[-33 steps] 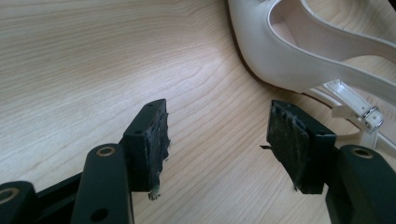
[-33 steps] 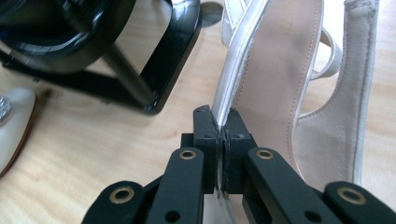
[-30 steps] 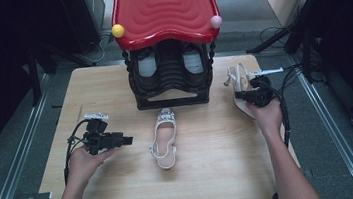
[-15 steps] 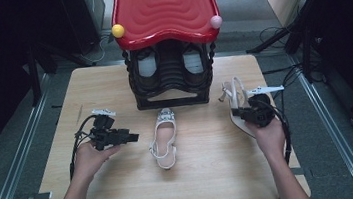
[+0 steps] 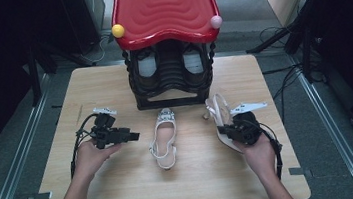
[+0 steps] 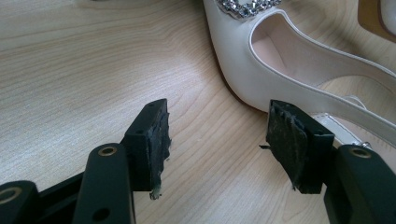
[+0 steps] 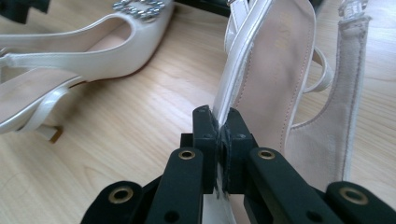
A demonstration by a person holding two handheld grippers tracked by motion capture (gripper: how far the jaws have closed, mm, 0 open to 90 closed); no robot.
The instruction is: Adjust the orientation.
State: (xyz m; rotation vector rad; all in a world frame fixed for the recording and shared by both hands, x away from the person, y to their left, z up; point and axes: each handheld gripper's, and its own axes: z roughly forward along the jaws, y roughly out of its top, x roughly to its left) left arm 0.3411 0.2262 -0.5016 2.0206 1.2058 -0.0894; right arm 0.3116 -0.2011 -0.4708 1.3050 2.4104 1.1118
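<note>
Right gripper (image 7: 223, 133) has its jaws clamped on the thin edge of a white slingback shoe (image 7: 275, 74), which lies on its side at the right of the wooden table (image 5: 124, 186), its toe hidden behind the jaws. Left gripper (image 6: 217, 140) rests with jaws apart, nothing between them, near a second glossy white shoe (image 6: 280, 70) with a sparkling buckle, cut off at the frame edge.

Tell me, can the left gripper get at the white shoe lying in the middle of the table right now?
Probably yes. The left gripper is open, its jaws pointing at the white shoe, with bare table between them. The right gripper is off to the side, shut on the other shoe.
</note>
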